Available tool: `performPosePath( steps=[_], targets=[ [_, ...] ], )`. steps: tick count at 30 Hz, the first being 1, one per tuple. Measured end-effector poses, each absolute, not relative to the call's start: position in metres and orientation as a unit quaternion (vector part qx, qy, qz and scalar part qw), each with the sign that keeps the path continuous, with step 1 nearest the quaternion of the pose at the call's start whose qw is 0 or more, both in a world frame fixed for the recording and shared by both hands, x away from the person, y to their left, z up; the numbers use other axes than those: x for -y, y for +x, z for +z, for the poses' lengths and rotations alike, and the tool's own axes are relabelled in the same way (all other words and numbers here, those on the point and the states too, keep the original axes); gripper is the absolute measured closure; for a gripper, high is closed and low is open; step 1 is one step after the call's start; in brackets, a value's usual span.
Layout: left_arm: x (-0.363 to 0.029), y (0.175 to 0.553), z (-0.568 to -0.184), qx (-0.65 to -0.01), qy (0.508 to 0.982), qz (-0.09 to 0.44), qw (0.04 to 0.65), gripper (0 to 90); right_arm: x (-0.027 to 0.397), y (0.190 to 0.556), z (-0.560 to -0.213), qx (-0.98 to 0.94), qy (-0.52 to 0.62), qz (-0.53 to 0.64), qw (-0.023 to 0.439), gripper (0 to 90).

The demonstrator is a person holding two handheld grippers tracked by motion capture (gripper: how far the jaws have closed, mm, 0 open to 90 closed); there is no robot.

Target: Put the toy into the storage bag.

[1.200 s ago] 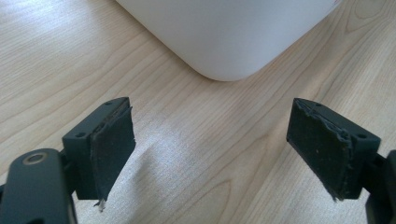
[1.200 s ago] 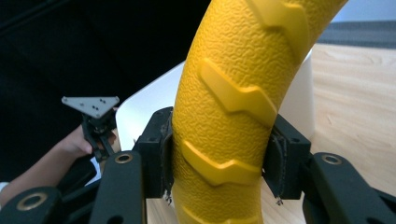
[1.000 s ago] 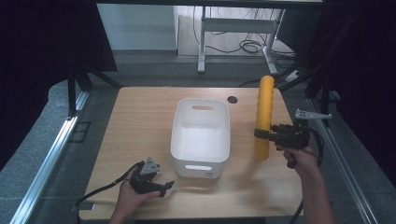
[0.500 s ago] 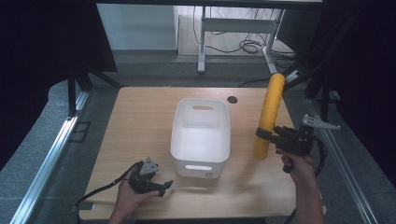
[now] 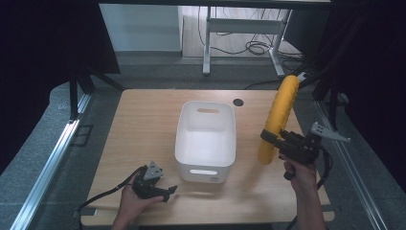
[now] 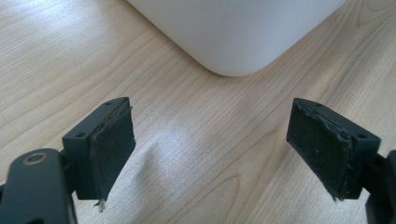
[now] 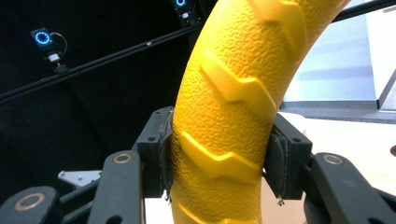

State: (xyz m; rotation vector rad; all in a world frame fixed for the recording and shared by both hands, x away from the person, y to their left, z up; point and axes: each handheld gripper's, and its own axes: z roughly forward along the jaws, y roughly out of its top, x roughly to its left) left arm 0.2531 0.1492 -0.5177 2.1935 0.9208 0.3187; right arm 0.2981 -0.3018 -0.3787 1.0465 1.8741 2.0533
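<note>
Your right gripper (image 5: 271, 137) grasps the yellow ridged tube (image 5: 280, 115) firmly between its jaws; since a second ago the tube has tilted away from the white bin (image 5: 206, 163), so placing remains ahead. Your left gripper (image 5: 168, 191) rests released on the desk (image 5: 143, 124).

Light wooden table (image 5: 143, 129); white bin (image 5: 206, 136) standing mid-table; left gripper (image 5: 168, 194) resting near front edge
</note>
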Motion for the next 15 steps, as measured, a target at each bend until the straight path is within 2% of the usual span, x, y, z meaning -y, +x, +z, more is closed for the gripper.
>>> performPosePath(
  steps=[15],
  targets=[
    [-0.148, 0.253, -0.519, -0.357, 0.852, 0.118, 0.363, 15.2, 0.275, 0.291, -0.37, -0.616, 0.358, 0.686, 0.149, 49.2]
  ],
)
